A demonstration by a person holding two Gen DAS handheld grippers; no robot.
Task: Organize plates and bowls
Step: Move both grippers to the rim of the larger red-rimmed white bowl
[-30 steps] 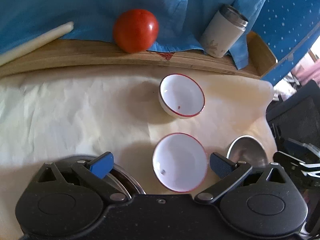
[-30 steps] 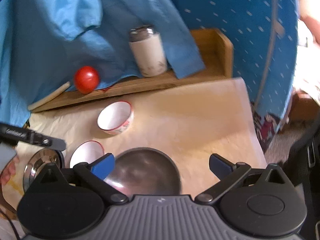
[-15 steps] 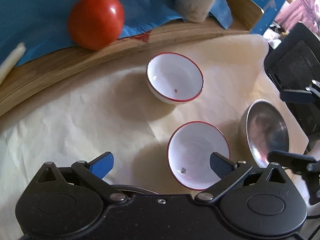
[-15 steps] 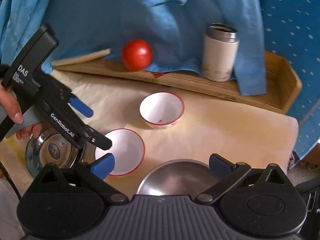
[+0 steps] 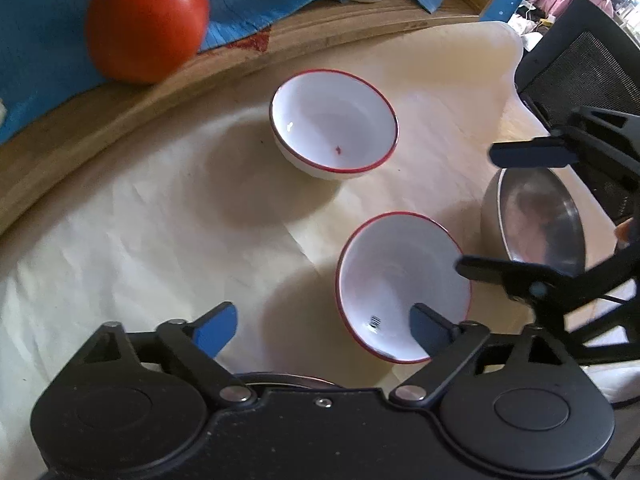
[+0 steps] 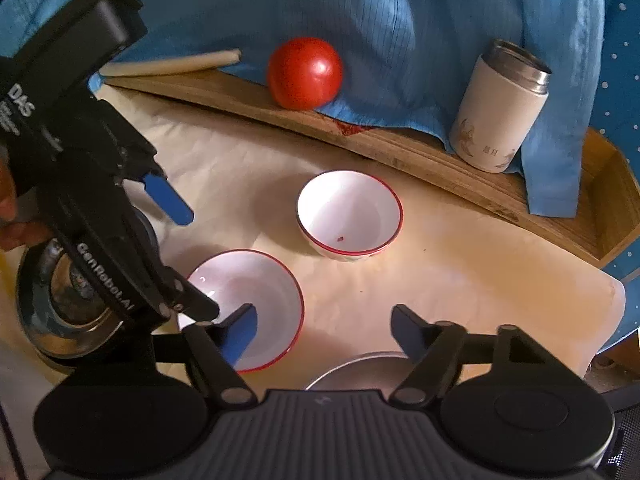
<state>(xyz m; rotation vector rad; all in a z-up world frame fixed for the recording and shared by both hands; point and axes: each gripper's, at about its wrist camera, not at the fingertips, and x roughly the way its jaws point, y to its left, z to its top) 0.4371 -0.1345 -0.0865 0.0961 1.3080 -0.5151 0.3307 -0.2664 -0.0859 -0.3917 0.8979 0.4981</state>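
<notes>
Left gripper (image 5: 324, 326) closing, jaws apart over cream paper, holding nothing, shallow red-rimmed white dish (image 5: 402, 286) at its 3 o'clock, deeper red-rimmed white bowl (image 5: 334, 130) at 12, steel bowl (image 5: 536, 222) at 2, right gripper (image 6: 324, 330) likewise closing, empty.

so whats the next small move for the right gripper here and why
Probably lower the right gripper onto the steel bowl rim just beneath it: its closing jaws hold nothing yet. The left gripper, also closing, straddles the near red-rimmed white bowl's edge.
</notes>
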